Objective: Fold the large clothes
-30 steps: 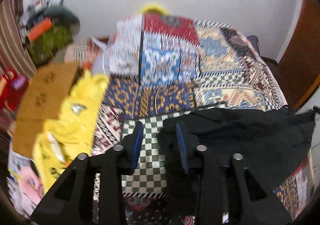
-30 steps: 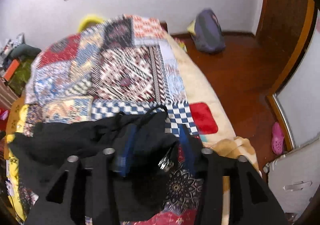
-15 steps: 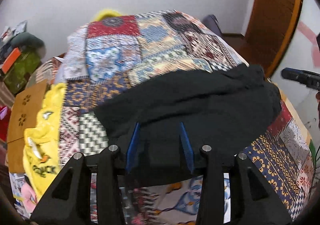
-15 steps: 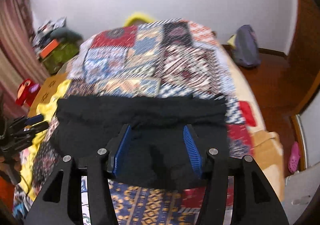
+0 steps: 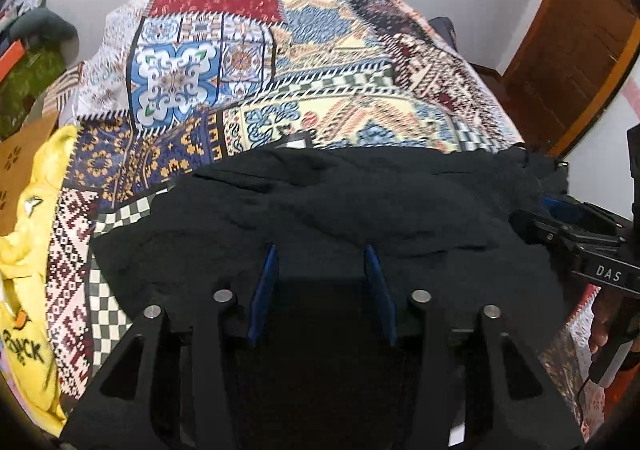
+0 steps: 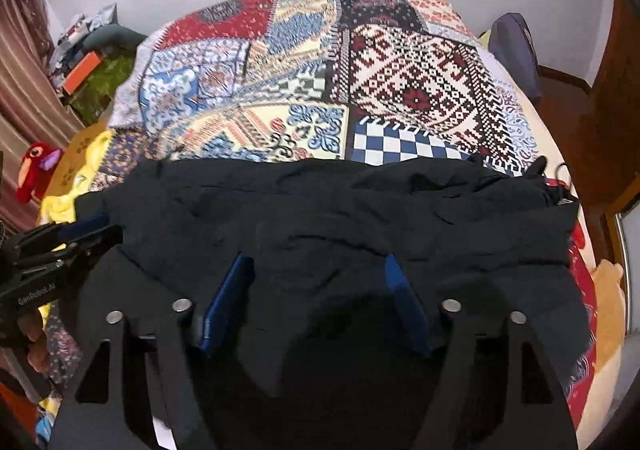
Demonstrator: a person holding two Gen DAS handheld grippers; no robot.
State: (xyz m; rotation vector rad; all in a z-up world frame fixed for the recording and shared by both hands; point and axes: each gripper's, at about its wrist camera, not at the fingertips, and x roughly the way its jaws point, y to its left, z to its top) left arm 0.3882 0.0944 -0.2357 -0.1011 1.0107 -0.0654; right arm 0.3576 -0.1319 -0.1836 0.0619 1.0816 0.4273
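- Black garment [image 5: 340, 206] spread crosswise over the near end of the patchwork bedspread [image 5: 248, 62], long axis running side to side, far edge a fairly straight line, surface rumpled in shallow folds.
- Near edge lost under both tools; which end is collar or hem, impossible to tell.
- Left gripper [image 5: 320, 282] tipped steeply down over the cloth, blue pads [image 5: 264, 290] parted, jaws just been opening, black fabric lying between them but not pinched: released.
- Right gripper [image 6: 316, 298] angled down the same way, blue pads [image 6: 224, 302] splayed wider apart, jaws just been opening too, cloth slack in the gap: let go.
- From the left wrist view, the right tool in from the right edge, low over the garment's end; a bit of the holding hand [image 5: 600, 330] below it.
- From the right wrist view, the left tool in from the left edge, level with the cloth's other end.
- Yellow printed garment [image 5: 28, 250] crumpled off the bed's left side, just beside the black one, not overlapping much.
- Red plush toy [image 6: 36, 170] further left, near the striped curtain [image 6: 24, 90].
- Dark bag [image 6: 516, 50] on the wooden floor past the far right corner of the bed.
- Wooden door [image 5: 572, 50] on the right; nothing lying on top of the black cloth but the tools' own shadow.
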